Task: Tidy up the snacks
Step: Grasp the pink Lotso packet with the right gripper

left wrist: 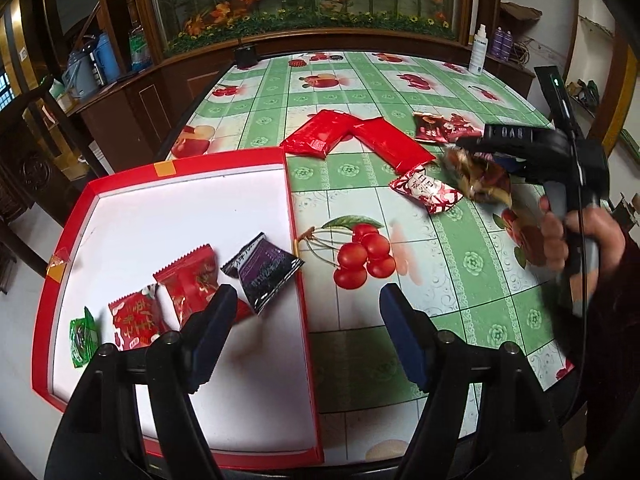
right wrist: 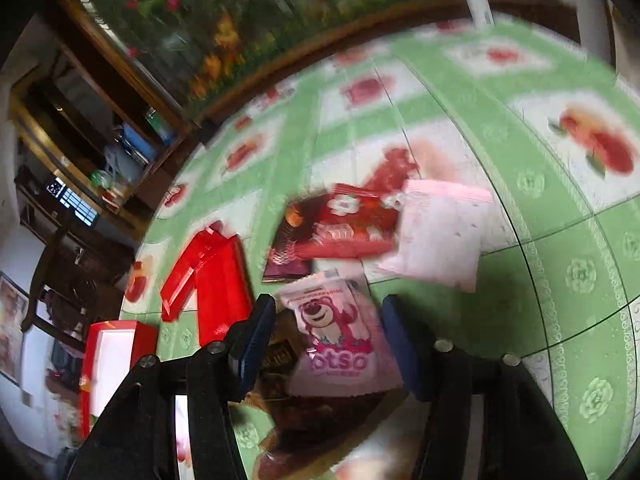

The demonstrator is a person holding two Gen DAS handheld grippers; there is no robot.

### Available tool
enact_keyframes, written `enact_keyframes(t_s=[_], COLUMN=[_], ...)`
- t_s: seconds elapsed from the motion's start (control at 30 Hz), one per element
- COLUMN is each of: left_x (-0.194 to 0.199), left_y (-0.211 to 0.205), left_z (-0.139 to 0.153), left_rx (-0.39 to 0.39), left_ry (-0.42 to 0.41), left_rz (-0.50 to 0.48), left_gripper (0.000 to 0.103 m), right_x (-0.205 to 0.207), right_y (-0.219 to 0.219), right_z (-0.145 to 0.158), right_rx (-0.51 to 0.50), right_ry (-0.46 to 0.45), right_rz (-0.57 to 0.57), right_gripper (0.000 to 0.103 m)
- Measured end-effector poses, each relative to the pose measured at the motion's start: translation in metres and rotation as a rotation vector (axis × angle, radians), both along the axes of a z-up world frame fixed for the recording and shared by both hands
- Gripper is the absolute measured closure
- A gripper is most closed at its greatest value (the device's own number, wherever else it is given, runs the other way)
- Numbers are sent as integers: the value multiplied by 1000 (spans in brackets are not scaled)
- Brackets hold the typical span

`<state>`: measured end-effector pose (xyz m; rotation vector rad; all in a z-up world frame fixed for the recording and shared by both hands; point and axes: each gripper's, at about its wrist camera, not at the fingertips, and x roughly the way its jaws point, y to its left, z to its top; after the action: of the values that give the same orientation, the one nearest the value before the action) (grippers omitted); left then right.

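The tablecloth (left wrist: 420, 80) is green and white check, printed with red cherries and other red fruit. Left of the left claw's (left wrist: 308, 312) open black arms with their dark blue pads (left wrist: 400, 332) sits a box (left wrist: 96, 192) with red walls and a white floor. In it, just ahead of the left pad, lie a black and purple packet (left wrist: 266, 270), two red packets with gold and white print (left wrist: 192, 284), and farthest left a small green one (left wrist: 83, 338). Ahead of the claw are two plain glossy red packs (left wrist: 320, 136); to their right, a red and white patterned packet (left wrist: 426, 192). Between the right claw's (right wrist: 326, 340) blue pads shows a pink packet with a pink bear (right wrist: 334, 328), and beyond it a pale pink packet (right wrist: 436, 232).
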<state>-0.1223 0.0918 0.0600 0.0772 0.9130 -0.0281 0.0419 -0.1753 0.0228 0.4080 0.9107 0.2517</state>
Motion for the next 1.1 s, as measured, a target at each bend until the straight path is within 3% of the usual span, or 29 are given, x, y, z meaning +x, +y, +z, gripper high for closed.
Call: enact_keyframes(t_s=[0.13, 0.33, 0.47, 0.57, 0.67, 0.87, 0.97, 1.0, 1.1], left_x=[-3, -6, -8, -8, -9, -12, -10, -10, -10], left_y=[3, 6, 1, -8, -14, -17, -16, -17, -23], left_z=[-1, -6, -8, -9, -8, -6, -8, -8, -8], left_rx=[-21, -41, -52, -47, -44, -18, -14, -15, -26], left_ry=[10, 26, 33, 42, 40, 40, 52, 56, 66], left_rz=[2, 0, -15, -33, -47, -48, -40, -40, -60], left_gripper=[30, 30, 30, 30, 30, 30, 30, 30, 30], right_x=[-26, -82, -110, -119, -112, -85, -75, -73, -71], right_y=[24, 13, -24, -42, -38, 21, 45, 48, 42], right_z=[-3, -3, 4, 13, 25, 23, 9, 7, 3], right_rx=[-43, 41, 98, 61, 93, -77, -182, -201, -273], right_ry=[-21, 6, -8, -35, -65, -48, -11, -22, -27], right_rz=[117, 232, 191, 130, 155, 278, 318, 313, 265], right_gripper=[54, 52, 40, 40, 39, 40, 46, 57, 64])
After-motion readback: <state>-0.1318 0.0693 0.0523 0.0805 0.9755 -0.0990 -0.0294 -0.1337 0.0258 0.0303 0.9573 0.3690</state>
